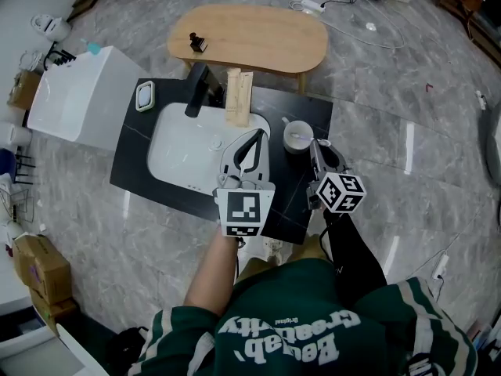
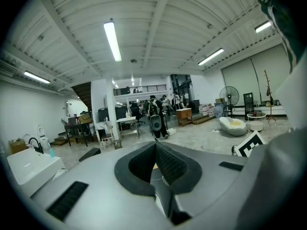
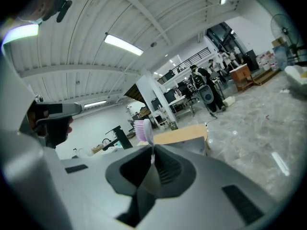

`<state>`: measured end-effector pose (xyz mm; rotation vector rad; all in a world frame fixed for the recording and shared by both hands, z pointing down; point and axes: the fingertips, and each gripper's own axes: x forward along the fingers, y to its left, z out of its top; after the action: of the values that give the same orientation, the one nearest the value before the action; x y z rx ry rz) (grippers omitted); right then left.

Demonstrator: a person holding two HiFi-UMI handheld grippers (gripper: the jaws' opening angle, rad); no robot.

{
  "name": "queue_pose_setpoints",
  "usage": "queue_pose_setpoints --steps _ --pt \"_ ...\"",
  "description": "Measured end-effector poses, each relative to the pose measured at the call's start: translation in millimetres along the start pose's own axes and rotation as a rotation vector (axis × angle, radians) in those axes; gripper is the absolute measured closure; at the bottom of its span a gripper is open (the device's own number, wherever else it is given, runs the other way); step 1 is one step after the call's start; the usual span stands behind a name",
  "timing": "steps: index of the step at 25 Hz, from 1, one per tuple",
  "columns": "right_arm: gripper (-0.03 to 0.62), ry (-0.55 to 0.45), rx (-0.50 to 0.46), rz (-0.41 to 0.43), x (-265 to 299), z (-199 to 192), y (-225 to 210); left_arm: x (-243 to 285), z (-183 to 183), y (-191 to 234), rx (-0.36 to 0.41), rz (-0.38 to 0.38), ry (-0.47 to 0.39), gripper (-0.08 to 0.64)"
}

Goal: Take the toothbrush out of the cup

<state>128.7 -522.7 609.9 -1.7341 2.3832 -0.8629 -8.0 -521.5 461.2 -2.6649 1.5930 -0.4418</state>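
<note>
While clenching a slim, pink-bristled white toothbrush [image 3: 142, 130], the right gripper [image 3: 152, 147] is tilting slightly downward just beside the round white cup [image 1: 297, 136].

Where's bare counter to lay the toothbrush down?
Free: counter strip left of the sink, in front of the soap dish; back corner behind the cup. Crowded: behind the sink, with faucet and wooden block, and near the cup, where the left gripper and right gripper hang.

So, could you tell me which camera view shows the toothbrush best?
The right gripper view: the toothbrush stands pinched between the jaws, its bristles clear. The head view barely shows it, and the left gripper view shows none of it.
</note>
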Motion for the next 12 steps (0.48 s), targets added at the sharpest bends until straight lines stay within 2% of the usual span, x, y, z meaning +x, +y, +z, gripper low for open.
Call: queue_pose_setpoints --steps 12 --pt "0.566 -0.010 -0.047 -0.002 -2.0 16.9 9.4 -4.3 6.8 4.1 -0.007 0.005 -0.019 0.560"
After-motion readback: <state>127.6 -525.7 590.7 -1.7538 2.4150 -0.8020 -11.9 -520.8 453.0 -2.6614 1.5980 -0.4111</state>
